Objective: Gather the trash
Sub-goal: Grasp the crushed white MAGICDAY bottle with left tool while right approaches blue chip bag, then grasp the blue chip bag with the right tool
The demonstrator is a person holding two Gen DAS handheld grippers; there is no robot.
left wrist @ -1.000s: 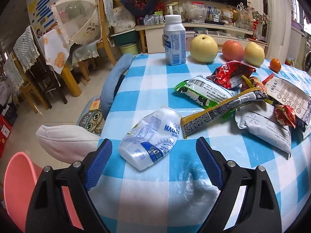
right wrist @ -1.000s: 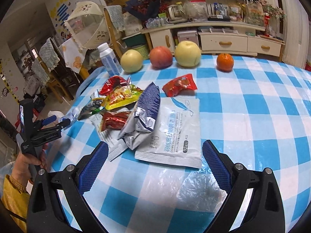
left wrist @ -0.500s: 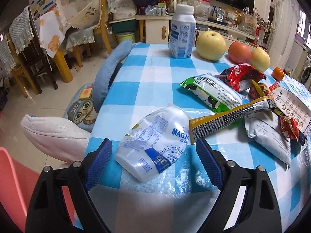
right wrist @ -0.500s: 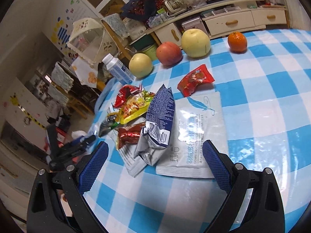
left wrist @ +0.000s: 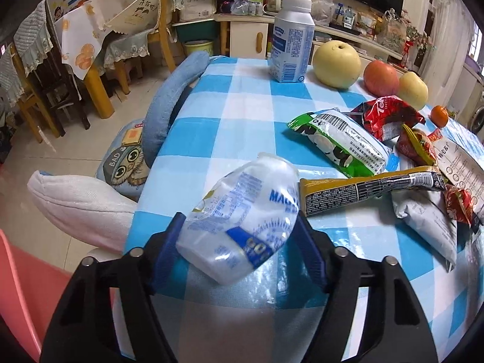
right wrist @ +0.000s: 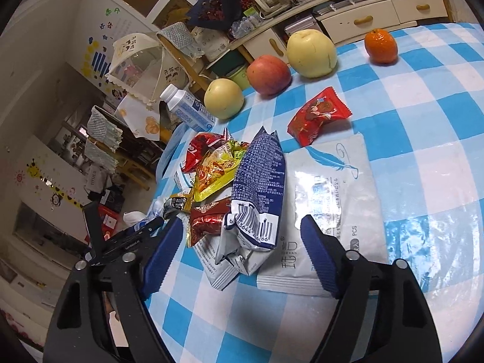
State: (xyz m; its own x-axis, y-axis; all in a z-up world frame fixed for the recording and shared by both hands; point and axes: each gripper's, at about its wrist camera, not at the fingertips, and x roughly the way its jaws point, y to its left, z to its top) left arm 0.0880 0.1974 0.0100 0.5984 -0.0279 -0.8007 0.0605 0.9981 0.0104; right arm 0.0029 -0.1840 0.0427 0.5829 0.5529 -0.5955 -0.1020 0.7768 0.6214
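My left gripper [left wrist: 239, 236] is shut on a crushed clear plastic bottle [left wrist: 245, 217] with blue print, at the near left edge of the blue-checked table [left wrist: 242, 112]. Beyond it lie a green-and-white snack bag [left wrist: 341, 142], a yellow-black wrapper [left wrist: 369, 187] and a red wrapper [left wrist: 387, 115]. My right gripper [right wrist: 242, 242] is open, its fingers either side of a blue-and-white snack bag [right wrist: 257, 193] in a pile of wrappers, beside a white flat pack [right wrist: 329, 199]. A red candy wrapper [right wrist: 317, 118] lies farther back. The left gripper also shows in the right wrist view [right wrist: 133, 236].
An upright white milk bottle [left wrist: 290, 42], two yellow pears [left wrist: 335, 63], a red apple [left wrist: 381, 78] and a small orange [right wrist: 381, 45] stand at the table's far side. A pink bin [left wrist: 18, 296] and a cushioned chair [left wrist: 127, 157] are left of the table.
My left gripper moved forward and closed on the crushed bottle. My right gripper moved closer to the wrapper pile and stayed open.
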